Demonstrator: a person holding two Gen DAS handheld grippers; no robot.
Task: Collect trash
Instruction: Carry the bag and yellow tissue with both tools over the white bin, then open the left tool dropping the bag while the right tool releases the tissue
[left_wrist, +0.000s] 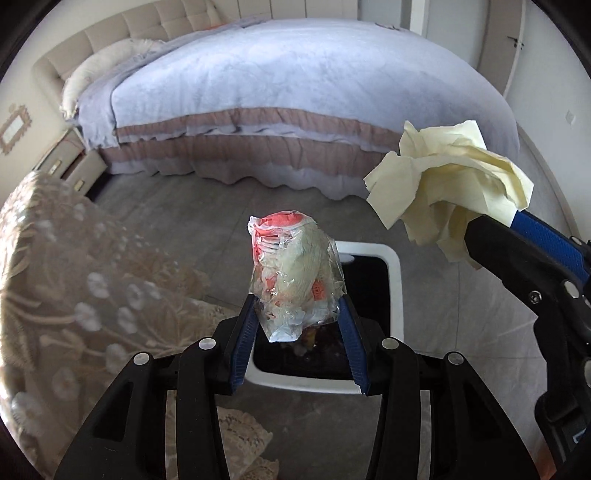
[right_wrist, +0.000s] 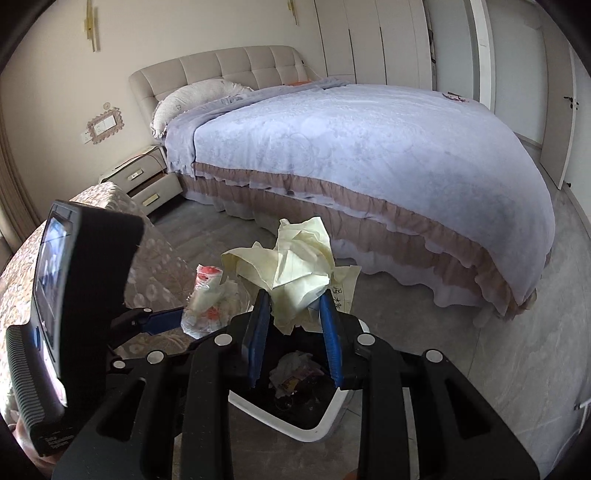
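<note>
A bedroom, grey tiled floor (right_wrist: 480, 350), a big bed (left_wrist: 295, 85) filling the far half from ten through two o'clock, and a lace-covered seat (left_wrist: 74, 277) off at nine. Straight below both tools sits the bin (left_wrist: 393, 295), white rim, dark liner, scraps already in the bottom.

The left tool (left_wrist: 299, 306) is clamped on a wrapper (left_wrist: 291, 273), its pads pressing the lower half, the crinkled clear plastic with red print standing up toward twelve. It hangs right over the bin's near edge. The right tool (right_wrist: 295, 299) is pinched narrow on a wad (right_wrist: 291, 266) of pale yellow paper, which fans out above the pads; in the left view it hovers at two o'clock, beside the bin rather than over it.

Both loads look feather-light and soft. The wrapper is slick film, so it may slide or cling to a pad when let go; gripping across its bunched middle, as here, looks right. The wad is crumpled and springy, loose flaps sticking out, so a hold at its dense core seems safest. Nothing fragile here.
</note>
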